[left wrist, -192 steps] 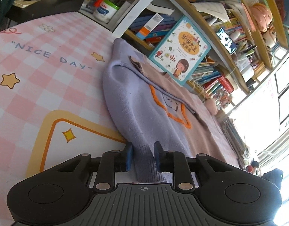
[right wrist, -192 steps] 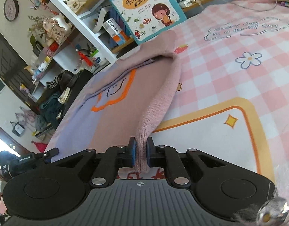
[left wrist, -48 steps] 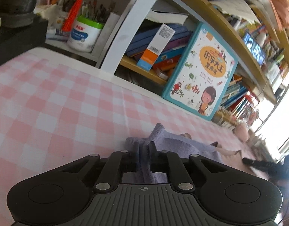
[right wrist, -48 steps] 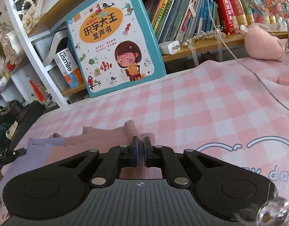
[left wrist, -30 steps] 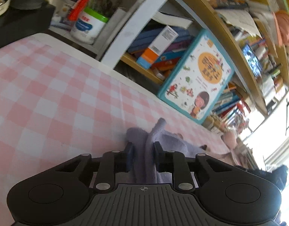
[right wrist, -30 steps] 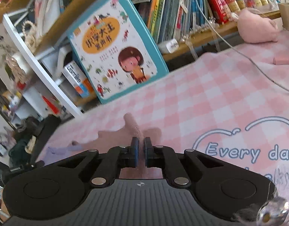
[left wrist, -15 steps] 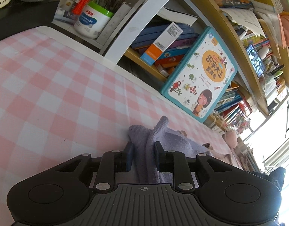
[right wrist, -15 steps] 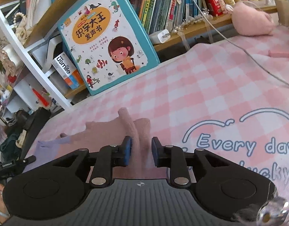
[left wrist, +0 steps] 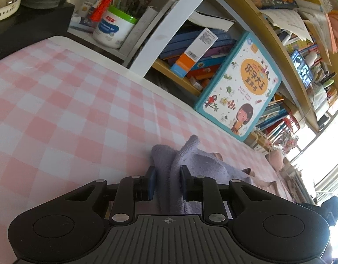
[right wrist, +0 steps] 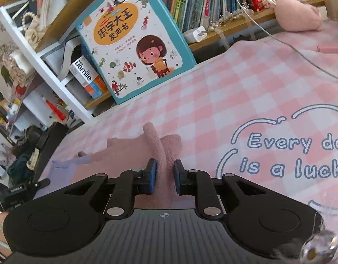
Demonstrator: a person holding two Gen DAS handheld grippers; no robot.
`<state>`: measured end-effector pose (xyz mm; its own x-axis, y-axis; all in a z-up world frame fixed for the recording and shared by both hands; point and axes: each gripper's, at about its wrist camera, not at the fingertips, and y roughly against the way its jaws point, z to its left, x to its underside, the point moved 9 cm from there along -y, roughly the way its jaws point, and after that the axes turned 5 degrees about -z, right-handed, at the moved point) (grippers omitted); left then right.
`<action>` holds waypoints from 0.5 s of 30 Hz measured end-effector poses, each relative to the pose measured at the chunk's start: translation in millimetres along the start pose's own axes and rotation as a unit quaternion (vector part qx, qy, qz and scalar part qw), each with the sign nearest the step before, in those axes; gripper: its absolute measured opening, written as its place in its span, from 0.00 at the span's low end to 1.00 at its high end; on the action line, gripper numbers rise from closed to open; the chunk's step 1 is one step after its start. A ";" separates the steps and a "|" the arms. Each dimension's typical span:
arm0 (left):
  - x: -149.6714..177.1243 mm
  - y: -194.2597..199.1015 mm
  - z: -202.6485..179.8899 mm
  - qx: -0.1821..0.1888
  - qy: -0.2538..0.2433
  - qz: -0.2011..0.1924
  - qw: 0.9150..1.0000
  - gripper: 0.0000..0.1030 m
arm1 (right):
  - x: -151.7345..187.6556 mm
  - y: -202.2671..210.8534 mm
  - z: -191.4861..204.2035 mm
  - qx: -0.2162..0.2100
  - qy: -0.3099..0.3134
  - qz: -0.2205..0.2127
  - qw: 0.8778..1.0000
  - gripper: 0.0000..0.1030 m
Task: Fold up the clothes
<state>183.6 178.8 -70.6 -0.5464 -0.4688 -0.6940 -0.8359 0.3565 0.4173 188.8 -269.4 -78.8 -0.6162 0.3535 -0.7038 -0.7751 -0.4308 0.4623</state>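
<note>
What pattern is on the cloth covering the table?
Pink and white checks on the tablecloth, clearest in the left wrist view.

Bright daylight, blown-out window glare (left wrist: 331, 169) at right edge of left view, soft shadows under sweater folds (right wrist: 169, 147), strong fisheye bending of shelves (left wrist: 268, 33), blurred smear (right wrist: 316, 249) bottom right in right view, centre sharp

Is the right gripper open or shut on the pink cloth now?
Open. The right gripper has both blue pads apart, and a ridge of the pink cloth stands loosely between them, not pinched.
</note>
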 end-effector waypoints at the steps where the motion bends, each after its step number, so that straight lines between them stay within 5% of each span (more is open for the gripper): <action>1: -0.2 0.9 0.2 -0.003 0.001 0.000 1.000 0.22 | 0.4 0.4 1.5 0.003 0.004 -0.001 1.000 0.18; 3: -0.7 2.6 0.6 -0.008 0.003 -0.001 1.000 0.22 | -0.4 2.3 2.7 0.009 0.008 -0.004 1.000 0.19; 7: -0.9 22.8 -12.2 -0.027 -0.009 -0.024 0.999 0.31 | -1.9 16.1 12.7 0.012 0.025 -0.026 0.999 0.42; 12: 4.6 50.2 -35.8 -0.048 -0.059 -0.039 0.996 0.35 | 1.1 36.7 25.8 0.017 0.052 -0.049 0.997 0.46; 15: 6.4 68.2 -48.9 -0.055 -0.082 -0.056 0.994 0.52 | 5.1 49.3 33.3 0.022 0.070 -0.060 0.996 0.49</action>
<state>120.5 160.6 -17.9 -0.4418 -0.3594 -0.8220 -0.8963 0.2148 0.3879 142.9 -261.2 -41.6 -0.4959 0.2801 -0.8220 -0.8492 -0.3544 0.3916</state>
